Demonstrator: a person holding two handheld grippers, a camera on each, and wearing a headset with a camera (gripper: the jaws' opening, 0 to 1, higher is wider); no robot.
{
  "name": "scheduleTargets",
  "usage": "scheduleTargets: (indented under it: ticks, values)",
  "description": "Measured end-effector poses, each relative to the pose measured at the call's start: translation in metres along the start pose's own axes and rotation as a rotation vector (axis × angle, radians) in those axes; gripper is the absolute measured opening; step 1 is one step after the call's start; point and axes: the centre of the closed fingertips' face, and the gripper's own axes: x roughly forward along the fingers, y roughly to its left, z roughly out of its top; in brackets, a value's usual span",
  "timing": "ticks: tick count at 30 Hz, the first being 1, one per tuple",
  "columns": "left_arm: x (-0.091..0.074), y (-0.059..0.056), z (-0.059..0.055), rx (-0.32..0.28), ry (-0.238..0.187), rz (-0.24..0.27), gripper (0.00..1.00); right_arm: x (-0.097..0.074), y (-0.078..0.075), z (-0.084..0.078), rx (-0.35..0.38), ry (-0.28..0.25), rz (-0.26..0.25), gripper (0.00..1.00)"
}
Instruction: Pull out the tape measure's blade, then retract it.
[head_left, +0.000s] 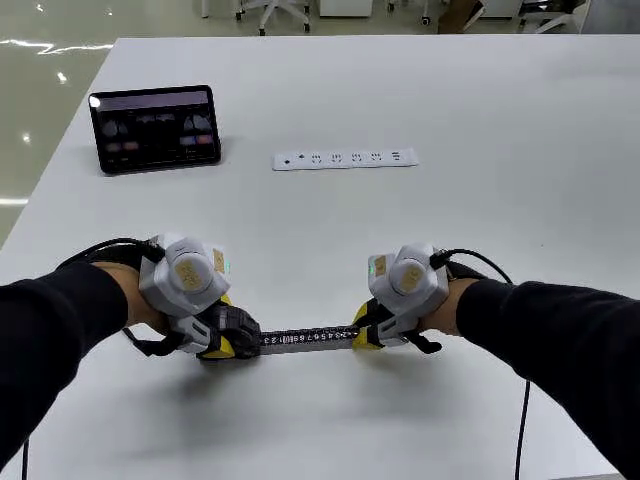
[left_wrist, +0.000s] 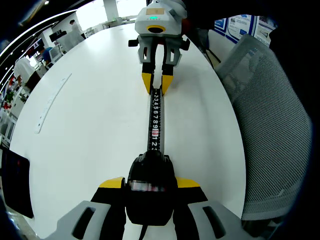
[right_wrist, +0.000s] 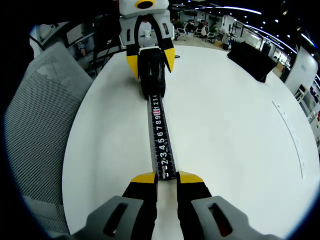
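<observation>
Holding the blade (right_wrist: 159, 135) partly drawn over the worktop (head_left: 450, 110), with the left gripper (left_wrist: 150, 184) clamped on the tape measure's case (right_wrist: 151, 75) and the right gripper (right_wrist: 166, 178) pinching the blade's tip. Next, probably: easing it back.

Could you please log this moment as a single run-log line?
left gripper shut on tape measure case | right gripper shut on blade at tip | blade partly extended along white table

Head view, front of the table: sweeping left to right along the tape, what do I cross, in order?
left gripper → tape measure case it clamps → blade → right gripper, pinching the blade's end.
</observation>
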Motion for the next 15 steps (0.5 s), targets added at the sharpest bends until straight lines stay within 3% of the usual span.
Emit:
scheduleTargets:
  ticks: [15]
  values:
    - [0.0, 0.0001, 0.0004, 0.0, 0.001, 0.001, 0.32, -0.0052, -0.0014, -0.0091, 0.014, 0.002, -0.009, 0.09]
